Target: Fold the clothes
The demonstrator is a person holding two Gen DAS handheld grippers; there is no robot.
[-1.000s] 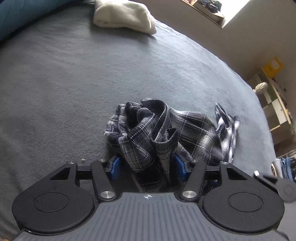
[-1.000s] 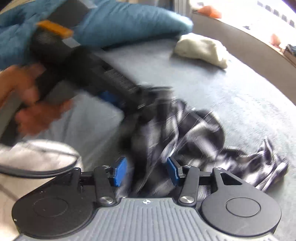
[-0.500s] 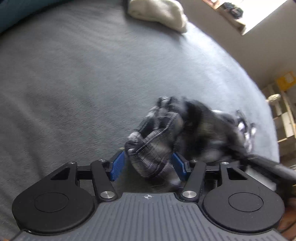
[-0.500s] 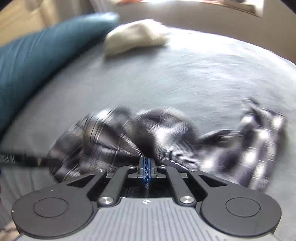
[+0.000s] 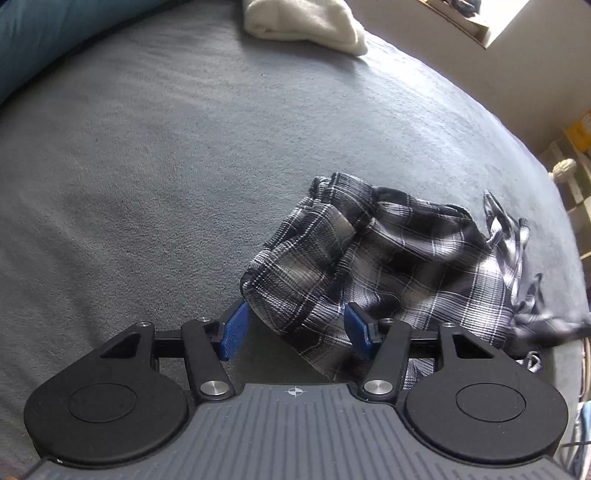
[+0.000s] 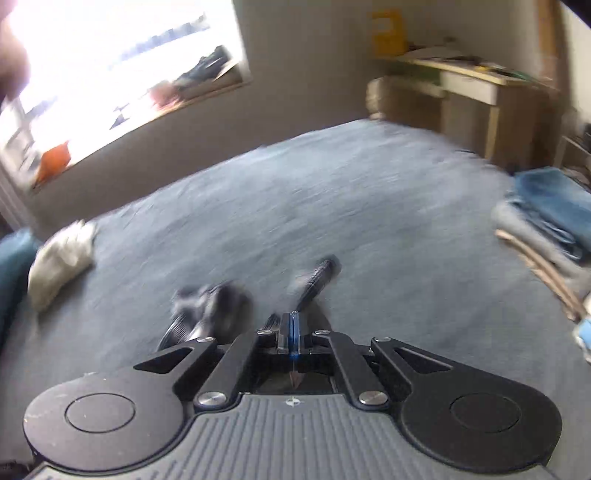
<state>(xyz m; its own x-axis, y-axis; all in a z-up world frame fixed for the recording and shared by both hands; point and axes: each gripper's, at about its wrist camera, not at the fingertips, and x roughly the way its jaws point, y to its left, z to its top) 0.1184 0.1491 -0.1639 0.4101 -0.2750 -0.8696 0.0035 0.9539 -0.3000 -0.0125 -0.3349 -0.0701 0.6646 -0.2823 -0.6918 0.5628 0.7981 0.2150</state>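
A black-and-white plaid shirt [image 5: 388, 258] lies crumpled on the grey bed cover [image 5: 147, 166]. My left gripper [image 5: 295, 328] hangs over the shirt's near corner. Its blue pads stand apart with a fold of cloth between them, and a gap shows beside the left pad. At the right edge of the left wrist view, a dark blurred part of the shirt stretches away. In the blurred right wrist view, my right gripper [image 6: 291, 326] has its pads pressed together. A dark strip of the plaid shirt [image 6: 316, 280] runs out from the pads over the bed.
A white folded cloth [image 5: 306, 22] lies at the far side of the bed beside a teal pillow [image 5: 55, 37]. A stack of folded blue clothes [image 6: 546, 218] sits at the bed's right edge. A wooden desk [image 6: 472, 85] and a bright window [image 6: 110, 74] stand beyond.
My right gripper shut on the shirt, then swung away and rolled, drawing the cloth out to the right. The shirt's bundle opened up. My left gripper shifted only slightly, its jaws unchanged.
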